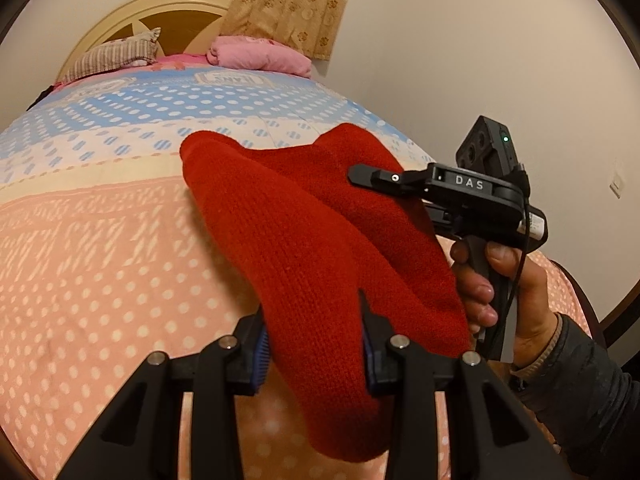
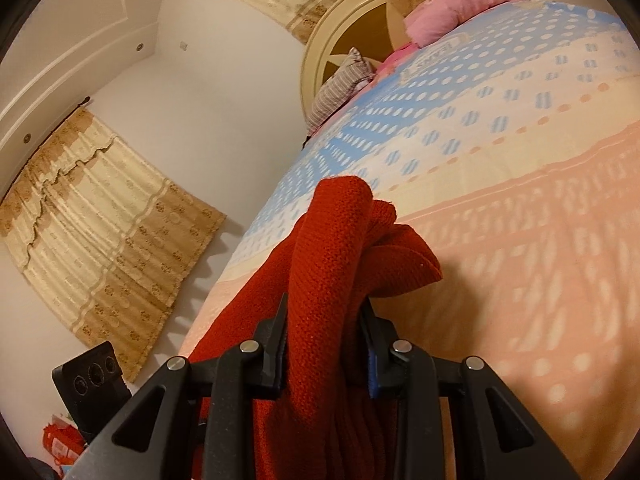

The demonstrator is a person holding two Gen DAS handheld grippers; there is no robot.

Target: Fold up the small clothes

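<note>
Left tongs point(image 1: 314, 344) clenched on red knit garment point(image 1: 320, 240), blue pads pressing wool both sides. Right tongs point(image 2: 326, 344) likewise clamped on bunched fold of same knit. Garment hangs between my two grips, lifted off dotted bedspread point(image 1: 100, 260), sagging, doubled over. Judgement: fold under way, not finished; must still lay flat on bed, square edges, release.

A bed point(image 1: 100, 248) fills the room, its quilt peach with pale dots near, blue and cream farther off. At the far end stand a curved cream headboard point(image 1: 120, 20), a striped pillow point(image 1: 112, 56) and folded pink bedding point(image 1: 260, 54). Patterned beige curtains point(image 2: 108, 216) hang on plain white walls point(image 1: 480, 60).
</note>
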